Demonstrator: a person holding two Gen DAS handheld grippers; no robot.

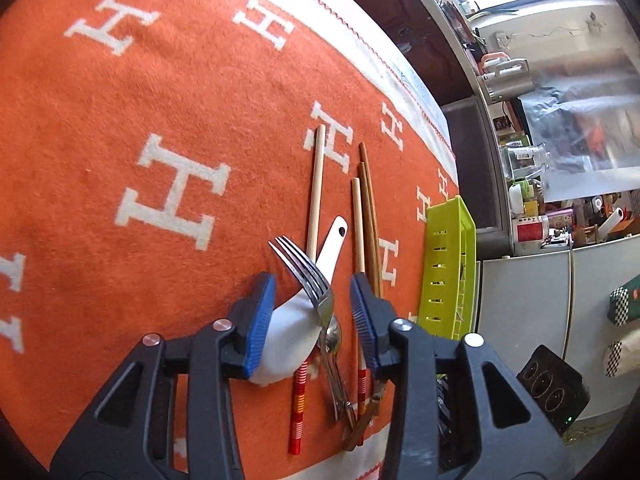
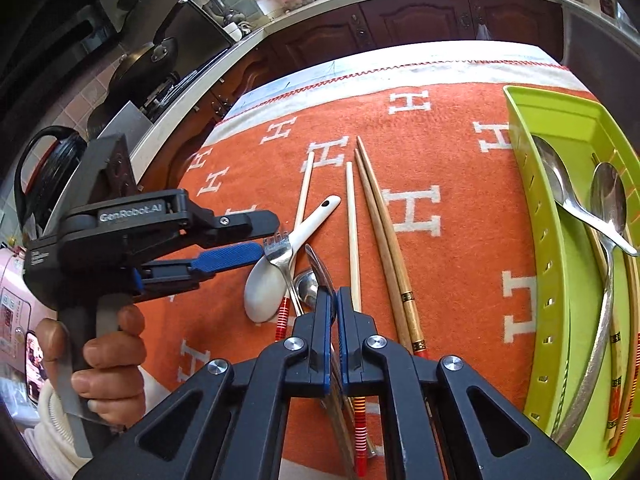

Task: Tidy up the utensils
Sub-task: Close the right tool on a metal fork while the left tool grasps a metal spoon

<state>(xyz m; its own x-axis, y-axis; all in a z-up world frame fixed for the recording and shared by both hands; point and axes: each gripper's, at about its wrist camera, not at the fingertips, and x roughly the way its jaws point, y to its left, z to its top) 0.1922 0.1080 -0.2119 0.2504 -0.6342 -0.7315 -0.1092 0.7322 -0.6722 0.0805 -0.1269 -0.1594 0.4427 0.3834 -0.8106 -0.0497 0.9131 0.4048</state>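
Observation:
Utensils lie in a pile on the orange cloth: a white ceramic spoon [image 1: 296,320] [image 2: 280,264], a metal fork [image 1: 308,276] [image 2: 280,252], a metal spoon [image 2: 306,286], light chopsticks [image 1: 316,184] [image 2: 351,232] and brown chopsticks [image 2: 390,252]. My left gripper [image 1: 312,312] is open, its jaws on either side of the white spoon's bowl and the fork. It also shows in the right wrist view [image 2: 256,236]. My right gripper [image 2: 334,300] is shut on a thin metal utensil [image 2: 318,268], held just above the pile.
A lime green slotted tray [image 2: 560,280] [image 1: 448,264] stands at the right of the cloth and holds metal spoons [image 2: 608,216] and chopsticks. Kitchen cabinets and a counter lie beyond the table's far edge.

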